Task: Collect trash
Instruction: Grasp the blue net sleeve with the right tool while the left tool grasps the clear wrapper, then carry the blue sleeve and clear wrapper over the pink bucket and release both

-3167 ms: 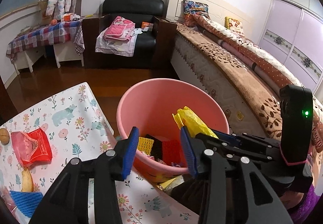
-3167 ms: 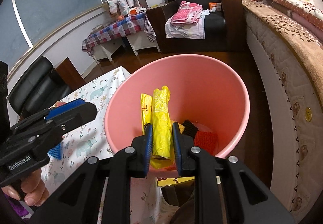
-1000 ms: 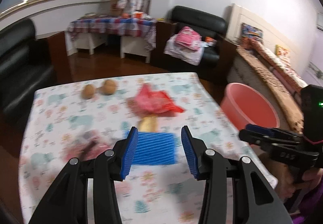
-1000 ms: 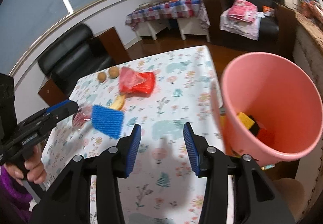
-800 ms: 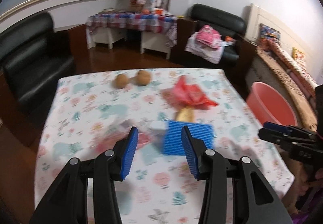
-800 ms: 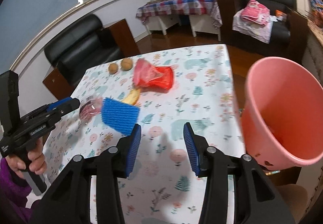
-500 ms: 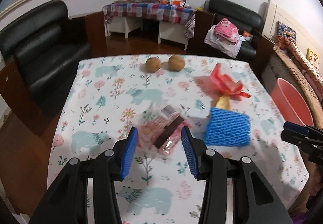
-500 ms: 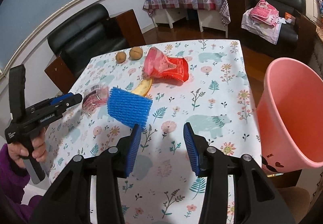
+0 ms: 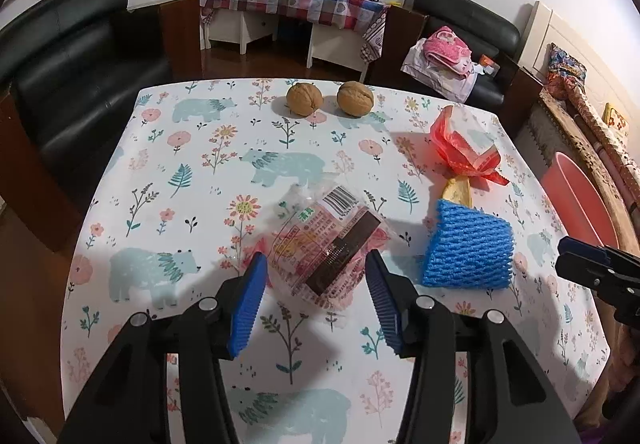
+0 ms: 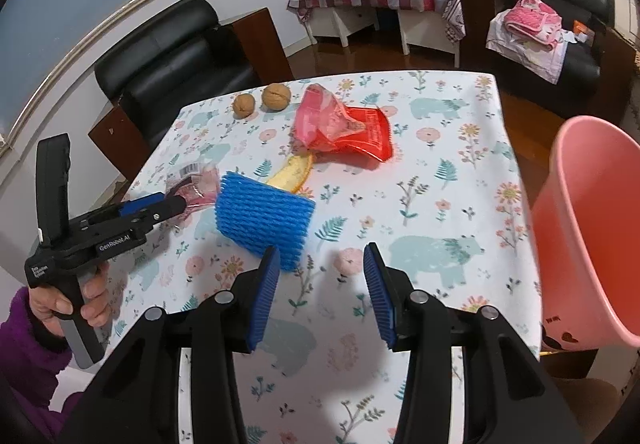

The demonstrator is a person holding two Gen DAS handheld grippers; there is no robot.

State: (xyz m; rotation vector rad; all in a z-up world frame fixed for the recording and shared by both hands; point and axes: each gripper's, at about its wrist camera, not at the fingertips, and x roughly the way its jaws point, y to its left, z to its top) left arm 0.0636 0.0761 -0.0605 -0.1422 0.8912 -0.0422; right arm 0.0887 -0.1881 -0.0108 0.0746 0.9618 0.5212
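On the floral tablecloth lie a clear pink snack wrapper (image 9: 326, 240), a blue foam net sleeve (image 9: 468, 252), a banana peel (image 9: 459, 191) and a red plastic bag (image 9: 464, 153). My left gripper (image 9: 316, 294) is open and empty, its jaws on either side of the wrapper's near edge. My right gripper (image 10: 320, 296) is open and empty, just in front of the blue sleeve (image 10: 262, 217). The pink bin (image 10: 588, 232) stands off the table's right edge. The red bag (image 10: 344, 127) and the wrapper (image 10: 196, 183) also show in the right wrist view.
Two walnuts (image 9: 330, 98) sit at the table's far side. A black sofa (image 9: 60, 55) stands to the left. A checked-cloth side table (image 9: 296, 3) and a black armchair with clothes (image 9: 452, 47) are behind. A bed (image 9: 592, 131) runs along the right.
Both grippers have swung from the bin to the table. The right one let go of the yellow bag into the bin. The left one has closed in on the wrapper.
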